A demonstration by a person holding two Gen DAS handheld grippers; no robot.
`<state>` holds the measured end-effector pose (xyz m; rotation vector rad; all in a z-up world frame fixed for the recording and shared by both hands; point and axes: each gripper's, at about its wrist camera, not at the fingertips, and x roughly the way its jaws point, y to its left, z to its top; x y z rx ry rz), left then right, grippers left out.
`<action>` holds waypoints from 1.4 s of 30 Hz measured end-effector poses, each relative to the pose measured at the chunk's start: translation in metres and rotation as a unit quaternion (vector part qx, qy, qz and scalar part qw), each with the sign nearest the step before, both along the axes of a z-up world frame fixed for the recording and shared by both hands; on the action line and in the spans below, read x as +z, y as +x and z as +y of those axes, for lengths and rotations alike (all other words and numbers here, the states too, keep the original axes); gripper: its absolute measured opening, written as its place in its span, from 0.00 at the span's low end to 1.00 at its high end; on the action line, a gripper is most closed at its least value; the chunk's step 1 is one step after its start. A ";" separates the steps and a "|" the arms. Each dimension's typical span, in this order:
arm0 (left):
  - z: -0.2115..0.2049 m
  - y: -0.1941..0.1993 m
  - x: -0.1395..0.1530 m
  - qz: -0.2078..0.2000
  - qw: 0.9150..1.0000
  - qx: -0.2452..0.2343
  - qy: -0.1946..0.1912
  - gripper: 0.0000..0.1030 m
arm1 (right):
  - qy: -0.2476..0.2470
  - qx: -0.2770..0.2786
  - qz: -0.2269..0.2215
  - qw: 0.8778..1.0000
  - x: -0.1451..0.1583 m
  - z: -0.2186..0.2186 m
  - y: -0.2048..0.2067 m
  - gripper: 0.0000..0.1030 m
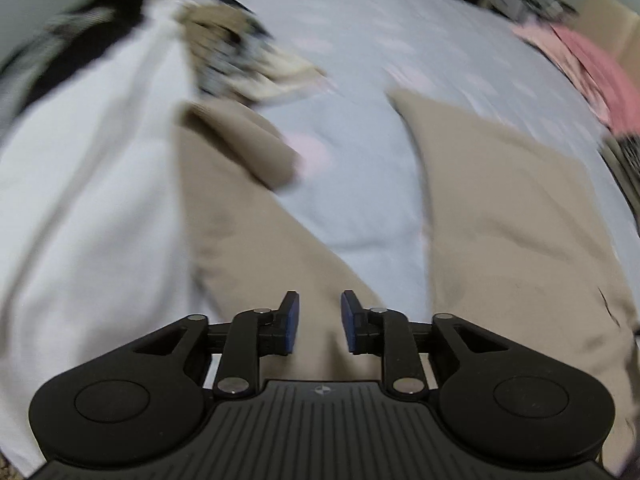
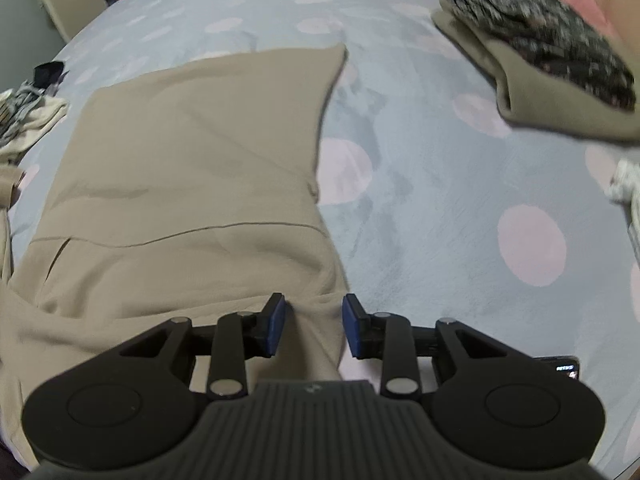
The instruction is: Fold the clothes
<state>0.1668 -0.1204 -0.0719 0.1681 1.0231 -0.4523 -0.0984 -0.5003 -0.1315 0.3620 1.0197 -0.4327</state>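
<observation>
Trousers (image 2: 180, 168) lie spread on the bed (image 2: 420, 208), legs apart, presumably flattened for folding, while both the left gripper (image 1: 319, 322) and the right gripper (image 2: 314, 324) hang over the waist end, jaws narrowly parted, clasping nothing, seemingly poised to pinch.

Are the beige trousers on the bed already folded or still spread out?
Spread out: the beige trousers lie flat on the bed, both legs apart.
</observation>
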 end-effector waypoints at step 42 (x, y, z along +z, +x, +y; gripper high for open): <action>-0.059 -0.125 0.048 -0.130 0.981 -0.119 -0.075 0.00 | -0.034 0.134 0.033 0.990 0.002 0.115 -0.029 0.44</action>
